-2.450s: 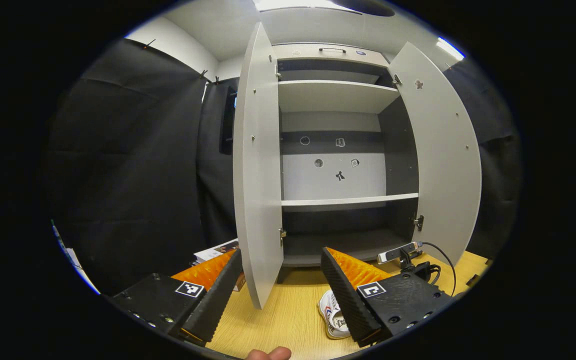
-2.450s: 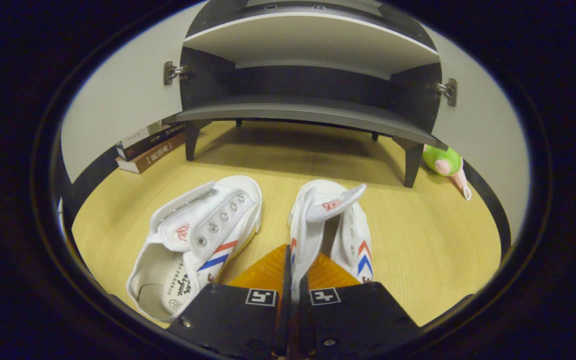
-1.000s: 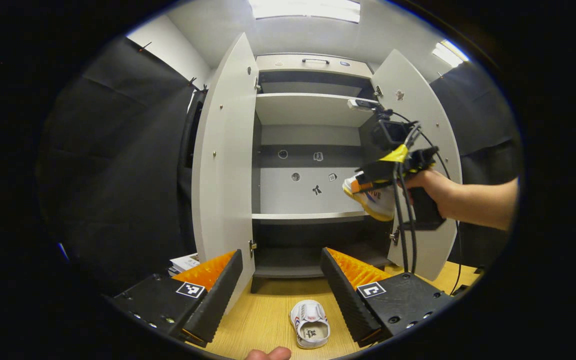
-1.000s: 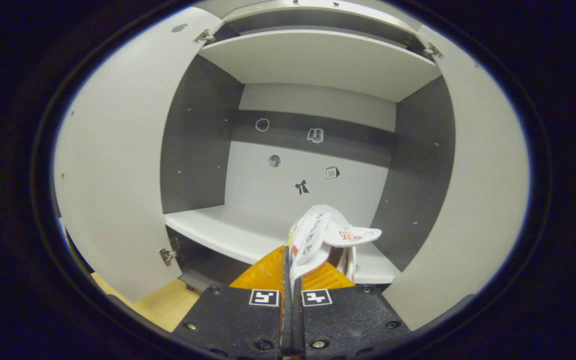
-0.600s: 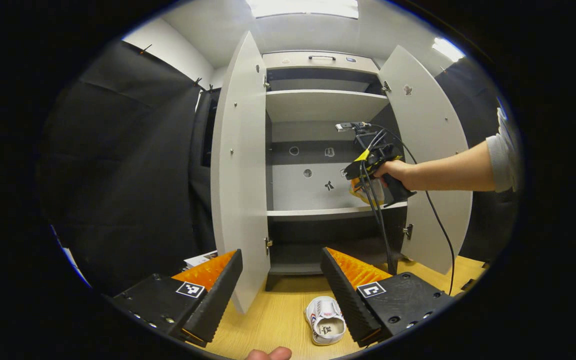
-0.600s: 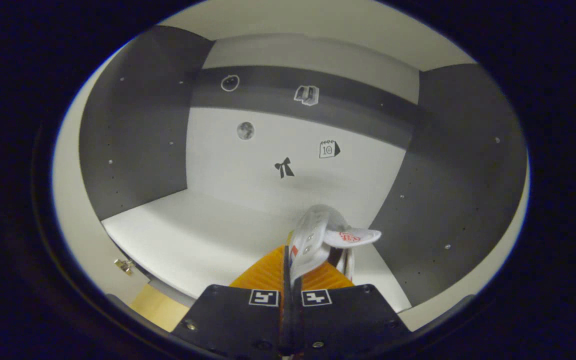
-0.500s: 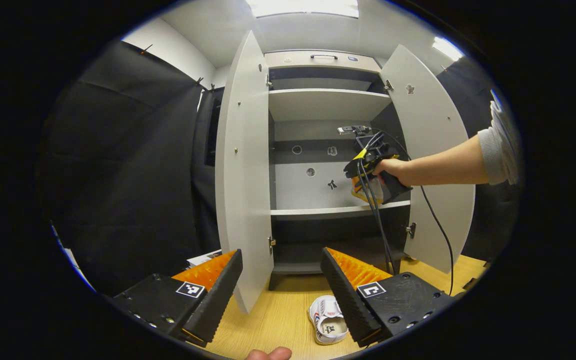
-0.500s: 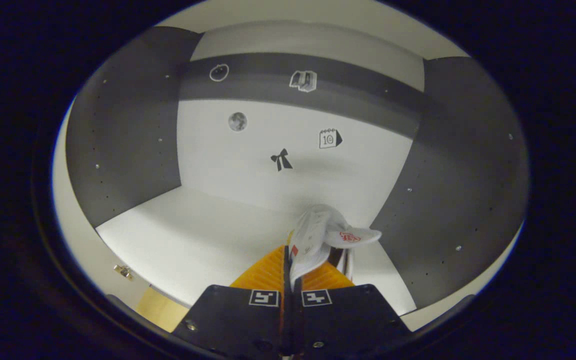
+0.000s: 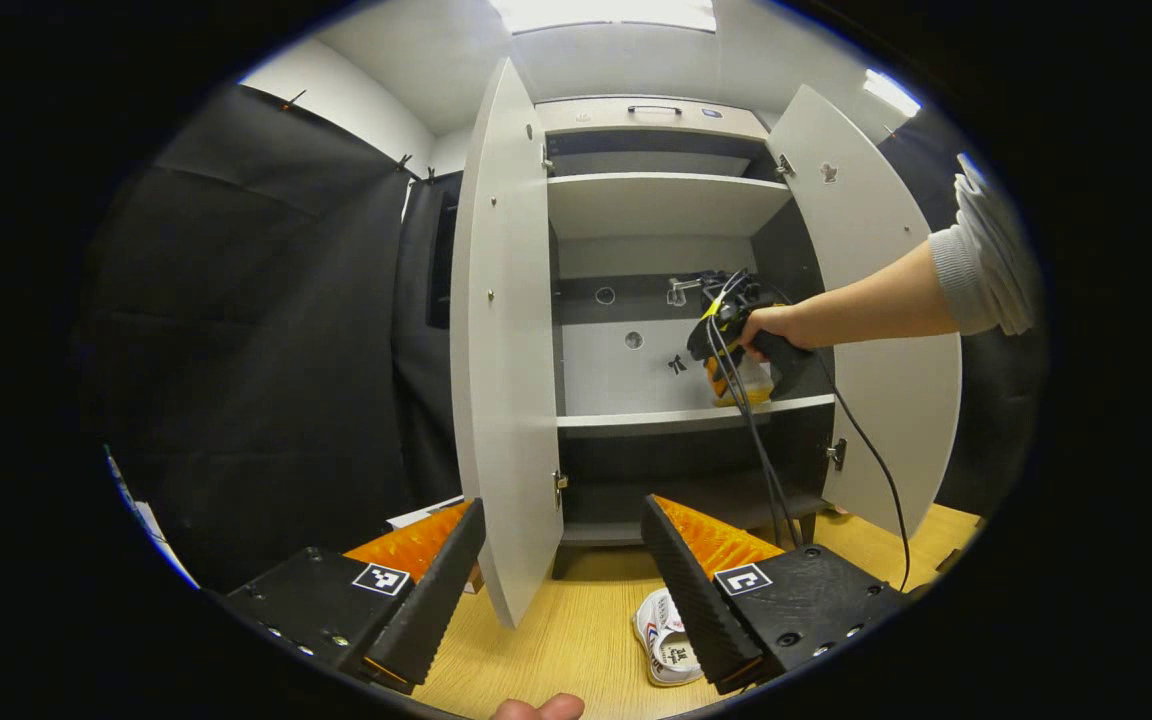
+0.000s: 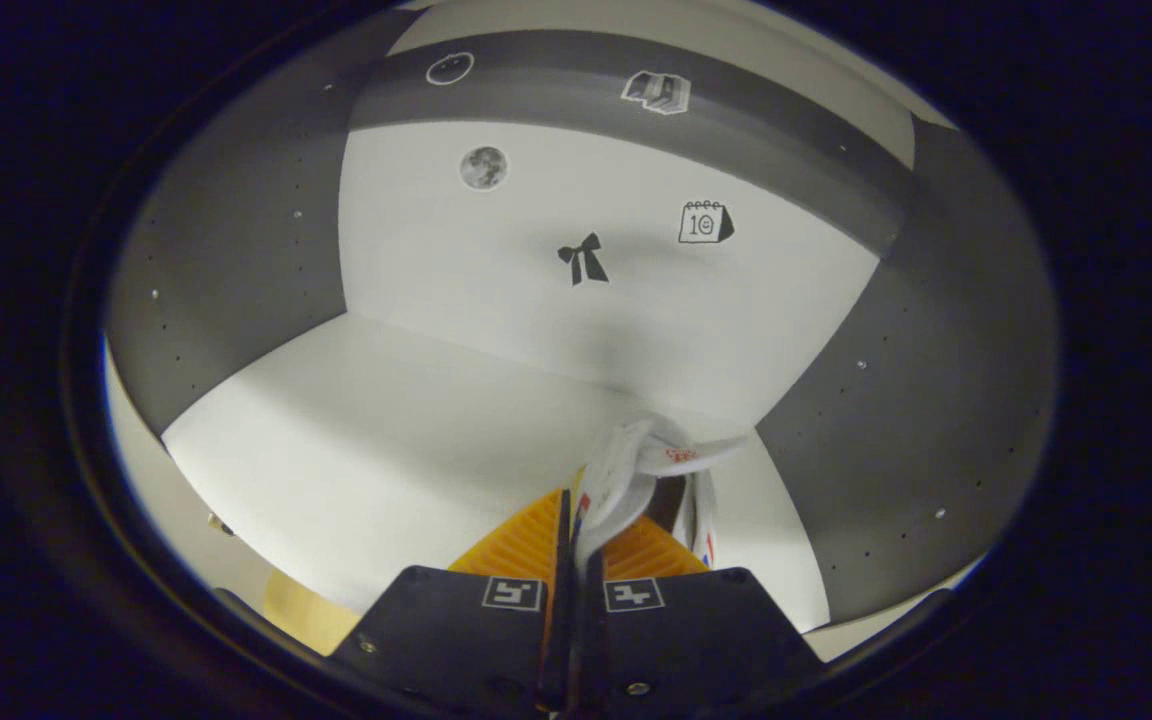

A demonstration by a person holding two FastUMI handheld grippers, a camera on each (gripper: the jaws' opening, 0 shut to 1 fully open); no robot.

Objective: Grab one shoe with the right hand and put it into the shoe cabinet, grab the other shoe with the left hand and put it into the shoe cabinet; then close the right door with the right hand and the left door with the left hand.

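Pinching shoe (image 10: 636, 470) by side wall, right gripper (image 10: 576, 560) holds it low over middle shelf (image 10: 386, 420) at right rear corner, likely for set-down. Shoe's long axis runs into cabinet (image 9: 656, 200), toe toward back wall. Left gripper (image 9: 561, 570) spread wide, empty, above second shoe (image 9: 666, 650) on floor (image 9: 556, 650).

White shoe (image 10: 626, 470), red-blue stripes; grey cabinet (image 9: 506, 330); yellow wood floor (image 9: 576, 640)

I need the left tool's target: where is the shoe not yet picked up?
In the left gripper view, the second shoe lies on the wooden floor before the open cabinet, beside the left tool.
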